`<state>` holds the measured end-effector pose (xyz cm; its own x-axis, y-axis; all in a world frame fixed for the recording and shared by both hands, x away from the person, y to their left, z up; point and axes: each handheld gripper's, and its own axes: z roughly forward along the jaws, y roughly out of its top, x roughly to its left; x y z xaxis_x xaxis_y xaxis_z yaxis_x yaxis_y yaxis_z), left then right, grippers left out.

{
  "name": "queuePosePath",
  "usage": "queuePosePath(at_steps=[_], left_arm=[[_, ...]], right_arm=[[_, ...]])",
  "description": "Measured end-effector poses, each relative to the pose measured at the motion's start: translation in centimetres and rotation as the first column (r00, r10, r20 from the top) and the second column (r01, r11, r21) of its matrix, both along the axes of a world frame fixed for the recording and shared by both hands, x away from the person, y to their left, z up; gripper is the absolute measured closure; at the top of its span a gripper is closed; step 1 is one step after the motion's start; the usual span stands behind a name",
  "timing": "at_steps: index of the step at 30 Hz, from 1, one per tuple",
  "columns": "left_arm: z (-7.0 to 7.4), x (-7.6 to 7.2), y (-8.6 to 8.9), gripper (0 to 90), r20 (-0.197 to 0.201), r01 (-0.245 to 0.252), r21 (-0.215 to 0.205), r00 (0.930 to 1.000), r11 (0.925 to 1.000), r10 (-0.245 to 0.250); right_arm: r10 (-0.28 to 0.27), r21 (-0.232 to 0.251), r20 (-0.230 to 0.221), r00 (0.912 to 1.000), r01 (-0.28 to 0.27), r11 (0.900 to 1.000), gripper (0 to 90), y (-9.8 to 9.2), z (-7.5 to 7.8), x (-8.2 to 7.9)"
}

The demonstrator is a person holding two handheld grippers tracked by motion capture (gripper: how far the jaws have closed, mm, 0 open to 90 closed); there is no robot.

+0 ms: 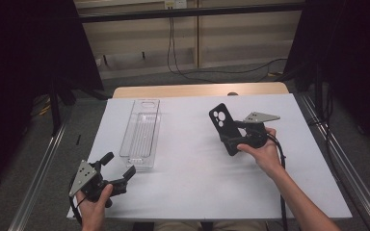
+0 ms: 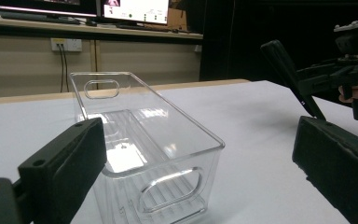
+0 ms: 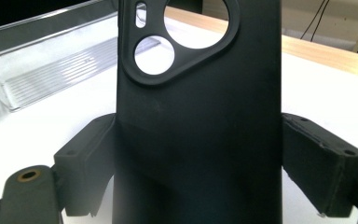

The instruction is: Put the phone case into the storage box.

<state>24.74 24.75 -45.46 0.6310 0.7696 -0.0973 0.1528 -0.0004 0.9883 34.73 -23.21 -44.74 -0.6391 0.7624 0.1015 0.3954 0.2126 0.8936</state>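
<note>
1. While the right gripper (image 1: 232,132) sits right of centre in the high view, its jaws are clamped on the two long edges of a black phone case (image 1: 224,127), holding it off the white table (image 1: 192,183).
2. In the right gripper view the phone case (image 3: 200,135) stands upright between the pads, its camera cut-outs at the top.
3. The left gripper (image 1: 120,167), at the lower left of the high view, has its jaws spread with nothing between them.
4. A clear plastic bin (image 1: 142,131) lies left of centre, just beyond the left gripper and well apart from the phone case.
</note>
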Motion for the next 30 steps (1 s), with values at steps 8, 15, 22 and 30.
queuePosePath(at_steps=[8,15,22,30], left_arm=[[0.0,-0.1,0.0,2.5,0.002,0.002,-0.009,1.0000,1.0000,-0.002],[0.2,-0.1,-0.3,2.5,0.013,0.010,-0.019,0.9999,0.9998,-0.009],[0.1,0.0,-0.3,2.7,0.010,0.015,-0.015,0.9998,0.9998,-0.015],[0.2,-0.1,-0.4,2.7,0.016,0.027,-0.020,0.9995,0.9994,-0.027]], right_arm=[[0.026,0.037,0.039,0.9989,-0.027,0.999,14.6,-0.1,-0.2,-1.7],[0.037,0.051,0.052,0.9980,-0.040,0.998,14.5,-0.4,-0.3,-2.3],[0.067,0.059,0.062,0.9958,-0.071,0.996,14.4,-0.4,-0.3,-3.2],[0.135,0.081,0.093,0.9865,-0.142,0.986,14.4,0.3,0.2,-4.1]])
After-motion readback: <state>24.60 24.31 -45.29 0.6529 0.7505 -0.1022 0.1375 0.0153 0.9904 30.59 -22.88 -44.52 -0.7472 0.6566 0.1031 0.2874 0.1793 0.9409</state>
